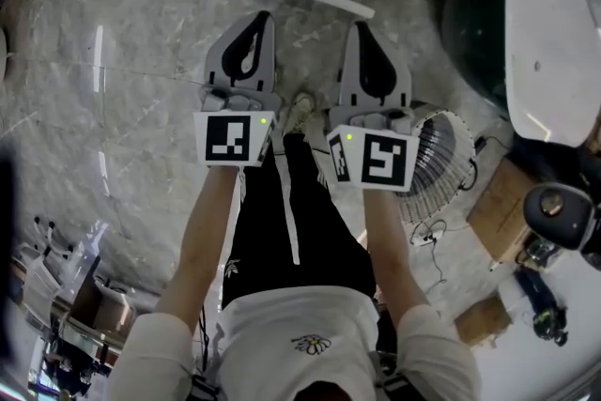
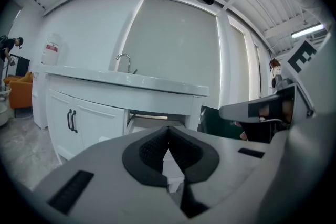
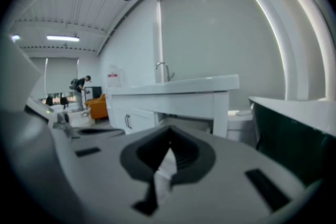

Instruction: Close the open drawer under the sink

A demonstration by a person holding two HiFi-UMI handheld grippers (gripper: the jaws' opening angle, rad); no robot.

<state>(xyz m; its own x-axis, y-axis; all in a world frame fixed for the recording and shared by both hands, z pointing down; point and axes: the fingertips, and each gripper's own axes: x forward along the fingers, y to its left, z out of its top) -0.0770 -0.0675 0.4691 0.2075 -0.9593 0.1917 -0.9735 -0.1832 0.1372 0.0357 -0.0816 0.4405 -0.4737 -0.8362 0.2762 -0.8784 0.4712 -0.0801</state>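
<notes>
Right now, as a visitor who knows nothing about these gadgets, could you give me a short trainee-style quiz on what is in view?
1. True or false: the left gripper is gripping the drawer.
2. Pick one: the drawer below the white counter is A) fully shut, B) open, C) missing.
3. Fill in: the jaws of the right gripper are ____.

Key: 1 false, it is empty and short of the drawer. 2 B. 3 shut.
</notes>
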